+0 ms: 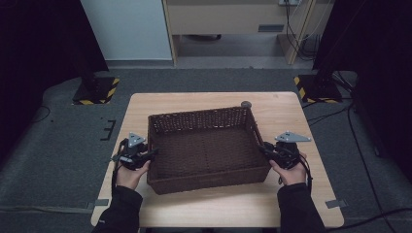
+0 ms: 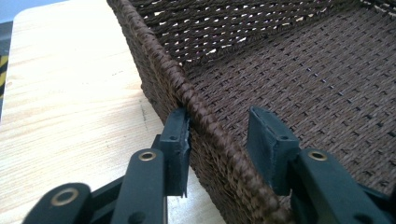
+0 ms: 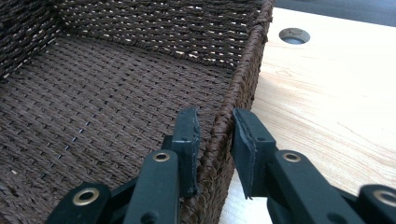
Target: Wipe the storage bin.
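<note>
High view: basket (image 1: 208, 148) btwn hand-held grippers.

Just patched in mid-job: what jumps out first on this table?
A big dark brown woven basket sits mid-table on the pale wooden table, with nothing in it. The left gripper straddles its left rim, one pad against the outside, the other apart inside. The right gripper brackets the right rim likewise.

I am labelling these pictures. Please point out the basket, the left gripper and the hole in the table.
basket (image 1: 209, 148): high view, on its woven floor.
left gripper (image 2: 217, 140): left gripper view, midway between its fingertips, astride the rim.
hole in the table (image 3: 294, 35): right gripper view, its middle.
</note>
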`<state>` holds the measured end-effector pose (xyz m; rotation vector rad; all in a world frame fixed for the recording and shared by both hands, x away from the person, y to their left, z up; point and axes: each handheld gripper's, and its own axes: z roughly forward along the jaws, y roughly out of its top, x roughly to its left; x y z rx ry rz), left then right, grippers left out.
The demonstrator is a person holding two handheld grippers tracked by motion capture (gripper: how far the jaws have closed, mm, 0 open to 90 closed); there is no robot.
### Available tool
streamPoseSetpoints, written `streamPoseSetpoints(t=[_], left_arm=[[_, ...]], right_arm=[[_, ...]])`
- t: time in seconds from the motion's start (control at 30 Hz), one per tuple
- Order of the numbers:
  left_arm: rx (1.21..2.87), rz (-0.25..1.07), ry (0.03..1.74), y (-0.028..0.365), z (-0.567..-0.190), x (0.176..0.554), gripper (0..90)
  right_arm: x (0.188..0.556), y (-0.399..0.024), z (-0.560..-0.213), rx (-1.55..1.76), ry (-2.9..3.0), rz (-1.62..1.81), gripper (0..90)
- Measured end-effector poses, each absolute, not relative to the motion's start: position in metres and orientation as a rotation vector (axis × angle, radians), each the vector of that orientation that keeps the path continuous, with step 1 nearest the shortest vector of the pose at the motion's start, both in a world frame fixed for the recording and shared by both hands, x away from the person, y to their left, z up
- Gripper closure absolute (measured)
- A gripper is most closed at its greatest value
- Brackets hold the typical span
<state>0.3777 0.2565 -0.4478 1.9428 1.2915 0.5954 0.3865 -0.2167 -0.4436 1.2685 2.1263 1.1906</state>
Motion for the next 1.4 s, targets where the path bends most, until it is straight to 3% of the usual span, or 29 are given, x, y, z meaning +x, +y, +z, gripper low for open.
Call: streamPoseSetpoints(t=[0.13, 0.37, 0.6, 0.9, 1.4], left_arm=[[1.960, 0.584, 1.282, 0.261, -0.447, 0.370, 54.6], [1.970, 0.566, 1.281, 0.261, -0.449, 0.369, 59.5], [1.971, 0.558, 1.291, 0.266, -0.448, 0.374, 63.1], [1.978, 0.564, 1.289, 0.266, -0.448, 0.374, 63.9], [1.972, 0.549, 1.298, 0.266, -0.448, 0.375, 63.8]], right_arm=[[0.375, -0.215, -0.442, 1.266, 2.150, 1.195, 69.4], [0.370, -0.213, -0.442, 1.273, 2.137, 1.217, 67.9], [0.367, -0.223, -0.434, 1.258, 2.041, 1.257, 56.0], [0.366, -0.247, -0.436, 1.308, 1.975, 1.239, 50.2], [0.339, -0.292, -0.468, 1.416, 1.980, 1.044, 50.6]])
